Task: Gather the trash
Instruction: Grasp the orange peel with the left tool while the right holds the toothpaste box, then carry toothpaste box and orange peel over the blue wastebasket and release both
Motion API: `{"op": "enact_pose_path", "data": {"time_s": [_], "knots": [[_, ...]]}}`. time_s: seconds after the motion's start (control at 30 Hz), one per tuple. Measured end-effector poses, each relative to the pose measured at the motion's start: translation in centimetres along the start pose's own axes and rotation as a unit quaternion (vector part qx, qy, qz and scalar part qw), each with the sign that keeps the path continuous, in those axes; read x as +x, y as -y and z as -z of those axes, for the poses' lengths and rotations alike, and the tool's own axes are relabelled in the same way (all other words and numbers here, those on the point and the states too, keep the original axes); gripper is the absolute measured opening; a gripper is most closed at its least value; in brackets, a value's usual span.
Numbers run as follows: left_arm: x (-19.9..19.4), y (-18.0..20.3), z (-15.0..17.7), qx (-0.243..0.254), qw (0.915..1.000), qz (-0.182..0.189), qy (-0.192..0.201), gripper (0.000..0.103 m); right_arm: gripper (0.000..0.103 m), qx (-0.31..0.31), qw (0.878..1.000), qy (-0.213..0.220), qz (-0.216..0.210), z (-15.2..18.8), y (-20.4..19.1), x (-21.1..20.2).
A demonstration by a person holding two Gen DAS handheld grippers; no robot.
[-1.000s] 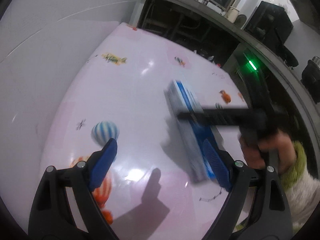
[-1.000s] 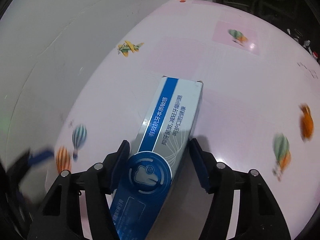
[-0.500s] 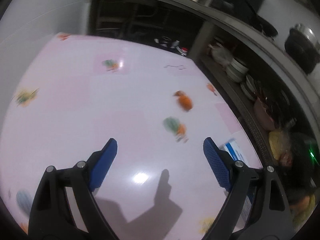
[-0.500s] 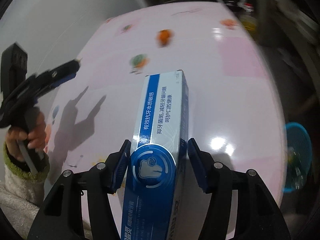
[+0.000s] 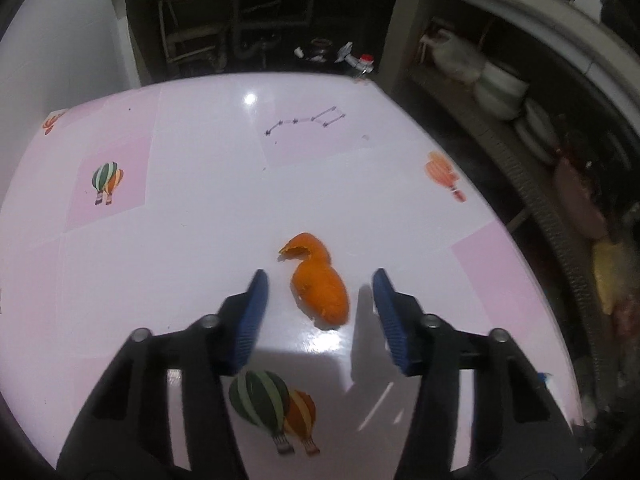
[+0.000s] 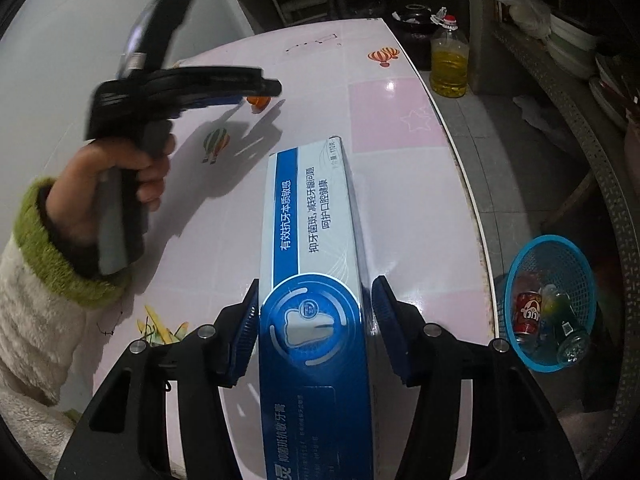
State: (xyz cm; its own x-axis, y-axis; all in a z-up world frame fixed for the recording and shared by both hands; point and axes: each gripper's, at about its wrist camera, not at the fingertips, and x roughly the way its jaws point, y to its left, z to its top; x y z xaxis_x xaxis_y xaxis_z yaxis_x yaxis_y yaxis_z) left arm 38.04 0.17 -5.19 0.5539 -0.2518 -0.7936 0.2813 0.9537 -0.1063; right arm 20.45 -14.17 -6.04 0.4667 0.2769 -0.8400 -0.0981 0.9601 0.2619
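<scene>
Below, the left gripper (image 5: 320, 304) hangs over the table (image 5: 192, 240), its blue pads (image 5: 252, 312) spread wide with the orange peel (image 5: 318, 282) lying on the surface between them, touched by neither pad. The peel sits in the middle of the table, nearer the right edge than the left. Printed balloons (image 5: 272, 404) decorate the surface beneath the gripper and toward the left edge.

From the right side, the right gripper (image 6: 316, 328) pinches a blue-and-white box (image 6: 314, 280) between its pads (image 6: 244, 336), the left pad pressed on the box's side; the box runs forward along the fingers, raised above the table (image 6: 400, 160) near its right edge. The left gripper (image 6: 248, 84) appears blurred across the table, held by a hand (image 6: 116, 184) in a green-cuffed sleeve, with the peel (image 6: 258, 101) just under its tips.

A blue basket (image 6: 516, 272) stands on the floor off the table's right edge, holding a red can (image 6: 527, 314) and a green bottle (image 6: 568, 328). An oil bottle (image 6: 449, 60) stands on the floor beyond the far right corner. Dishes (image 5: 500, 88) fill a shelf to the right.
</scene>
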Motion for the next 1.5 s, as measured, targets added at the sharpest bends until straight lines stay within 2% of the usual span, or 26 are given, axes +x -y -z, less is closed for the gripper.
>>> {"op": "enact_pose_path", "data": {"time_s": [0.07,0.17,0.23,0.37,0.57,0.77,0.87,1.03,1.2,1.23,1.33,1.5], "knots": [[0.3,0.0,0.0,0.008,0.9999,-0.012,0.004,0.036,0.053,-0.001,1.0,0.003,-0.001,0.3,-0.1,-0.3],[0.1,-0.6,0.1,-0.004,0.9999,-0.001,0.01,0.021,0.053,-0.005,1.0,0.006,0.0,0.3,-0.2,-0.1],[-0.4,-0.7,0.5,-0.001,0.9999,-0.007,0.01,0.014,0.053,-0.009,1.0,0.008,-0.001,0.5,-0.4,-0.2],[-2.2,-0.8,2.8,0.006,1.0,-0.004,0.005,0.013,0.053,-0.014,1.0,0.009,-0.005,1.0,-0.6,-0.5],[-7.5,-0.8,9.6,0.013,0.9999,0.0,-0.01,0.012,0.053,-0.018,1.0,0.002,-0.01,2.0,-0.5,-1.0],[-10.8,-0.4,14.2,0.014,0.9997,-0.019,-0.008,0.012,0.054,-0.027,1.0,-0.005,-0.005,2.8,-0.9,-1.5],[-11.2,0.2,14.9,0.024,0.9992,-0.032,-0.003,0.012,0.061,-0.037,0.999,-0.007,0.001,2.9,-1.4,-1.5],[-11.6,1.3,15.6,0.049,0.9975,-0.05,0.004,0.012,0.062,-0.065,0.998,-0.01,0.022,3.3,-2.5,-1.2],[-11.8,1.7,15.8,0.055,0.9972,-0.05,0.005,0.011,0.062,-0.075,0.996,-0.008,0.039,3.5,-2.7,-1.1],[-11.9,1.8,15.8,0.056,0.9972,-0.05,0.005,0.011,0.061,-0.076,0.996,-0.008,0.043,3.5,-2.7,-1.1],[-12.0,2.1,15.9,0.061,0.9969,-0.05,0.005,0.011,0.049,-0.077,0.996,-0.009,0.047,3.4,-2.8,-1.2],[-12.3,2.5,15.9,0.07,0.996,-0.054,0.012,0.011,0.048,-0.063,0.997,-0.005,0.04,3.4,-2.2,-1.4]]}}
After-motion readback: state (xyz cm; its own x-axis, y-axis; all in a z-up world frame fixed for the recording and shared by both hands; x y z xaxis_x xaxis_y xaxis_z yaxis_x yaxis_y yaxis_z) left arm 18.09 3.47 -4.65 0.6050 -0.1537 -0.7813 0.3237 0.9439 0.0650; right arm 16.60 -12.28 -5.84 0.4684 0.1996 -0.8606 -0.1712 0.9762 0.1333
